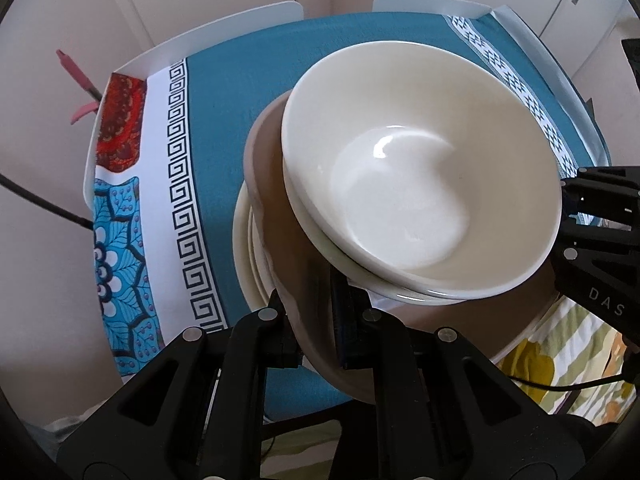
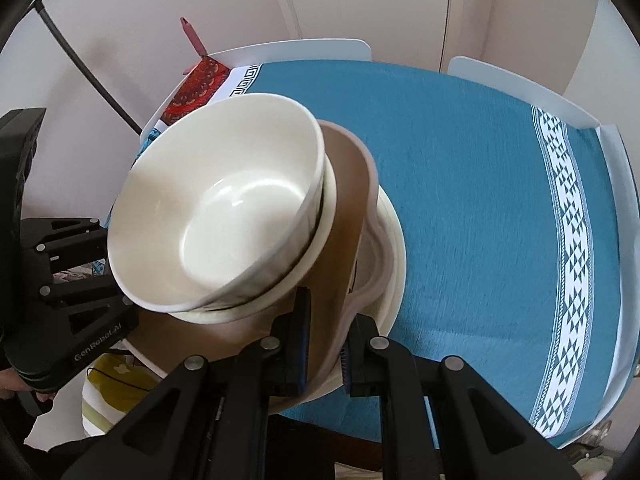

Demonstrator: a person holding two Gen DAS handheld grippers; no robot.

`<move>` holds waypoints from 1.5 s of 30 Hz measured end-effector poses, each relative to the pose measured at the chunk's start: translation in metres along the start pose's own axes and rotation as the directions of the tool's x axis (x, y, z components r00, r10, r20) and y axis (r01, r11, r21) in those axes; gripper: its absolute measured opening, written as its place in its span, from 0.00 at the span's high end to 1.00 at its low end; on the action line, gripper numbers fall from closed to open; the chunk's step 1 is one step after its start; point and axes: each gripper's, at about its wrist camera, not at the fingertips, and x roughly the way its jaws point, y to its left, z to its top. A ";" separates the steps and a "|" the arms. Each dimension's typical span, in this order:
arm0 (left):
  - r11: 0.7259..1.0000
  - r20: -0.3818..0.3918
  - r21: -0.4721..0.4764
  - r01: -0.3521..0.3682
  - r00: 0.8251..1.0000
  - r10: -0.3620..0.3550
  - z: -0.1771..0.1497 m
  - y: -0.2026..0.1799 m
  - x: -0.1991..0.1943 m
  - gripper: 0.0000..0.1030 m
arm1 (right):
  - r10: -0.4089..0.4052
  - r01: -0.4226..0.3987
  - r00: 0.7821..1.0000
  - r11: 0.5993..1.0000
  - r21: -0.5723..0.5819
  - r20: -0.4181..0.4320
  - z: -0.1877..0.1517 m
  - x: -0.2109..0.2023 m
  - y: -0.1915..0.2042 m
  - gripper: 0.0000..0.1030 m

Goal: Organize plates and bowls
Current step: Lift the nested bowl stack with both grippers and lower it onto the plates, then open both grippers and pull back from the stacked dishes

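A brown plate (image 1: 272, 184) (image 2: 348, 184) carries two nested cream bowls (image 1: 420, 184) (image 2: 224, 216). My left gripper (image 1: 316, 308) is shut on the plate's near rim in the left wrist view. On the opposite rim my right gripper (image 2: 328, 320) is also shut. Each gripper shows in the other's view: the right gripper (image 1: 568, 216) at the right edge, the left gripper (image 2: 116, 276) at the left edge, their fingertips hidden behind the bowls. Directly below lies a stack of cream plates (image 1: 244, 248) (image 2: 396, 248) on the teal tablecloth (image 1: 240, 100) (image 2: 460, 160). Whether the brown plate touches that stack I cannot tell.
White chair backs (image 1: 256, 20) (image 2: 300, 50) stand along the table's far edge. A red patterned mat (image 1: 120, 128) (image 2: 196, 84) lies at the far left corner. A floral cloth (image 1: 560, 360) lies beyond the table's near edge. Closed cabinet doors (image 2: 360, 0) stand behind.
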 end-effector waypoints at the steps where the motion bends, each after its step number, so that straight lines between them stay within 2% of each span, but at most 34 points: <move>1: 1.000 0.000 0.000 -0.003 1.000 0.003 0.000 -0.001 0.001 0.92 | 0.002 -0.002 1.000 1.000 0.005 0.001 0.000 0.000 -0.001 0.88; 13: 0.999 -0.006 -0.041 0.004 1.000 -0.005 -0.002 0.002 0.007 0.88 | 0.024 -0.024 1.000 0.999 0.032 0.007 -0.002 0.001 -0.004 0.87; 26: 1.000 -0.027 -0.016 -0.015 1.000 0.015 0.002 0.004 -0.007 0.85 | 0.053 -0.051 0.998 0.996 0.070 -0.025 0.001 -0.001 -0.010 0.87; 27: 1.000 -0.023 -0.012 -0.028 0.999 0.028 0.002 0.004 -0.009 0.83 | 0.054 -0.052 0.998 0.996 0.070 -0.031 0.001 0.000 -0.010 0.87; 29: 0.997 -0.015 0.007 -0.082 0.996 0.083 0.004 0.005 -0.012 0.63 | 0.048 -0.045 0.998 0.997 0.062 -0.038 0.002 0.002 -0.007 0.87; 32: 0.993 0.000 0.011 -0.120 0.993 0.120 0.004 0.012 -0.016 0.45 | 0.041 -0.038 0.998 0.998 0.058 -0.046 0.001 0.002 -0.006 0.87; 35: 0.996 0.005 -0.007 -0.086 0.996 0.086 0.001 0.017 -0.021 0.44 | 0.046 -0.043 0.998 0.997 0.063 -0.042 0.003 0.000 -0.007 0.87; 40: 0.997 0.000 -0.013 -0.078 0.997 0.078 -0.007 0.014 -0.026 0.43 | 0.035 -0.032 0.998 0.997 0.066 -0.046 0.002 -0.007 -0.008 0.87; 45: 0.996 0.040 -0.065 -0.062 0.997 0.064 -0.023 0.014 -0.052 0.43 | 0.032 -0.031 0.999 0.996 0.079 -0.006 -0.007 -0.038 -0.011 0.87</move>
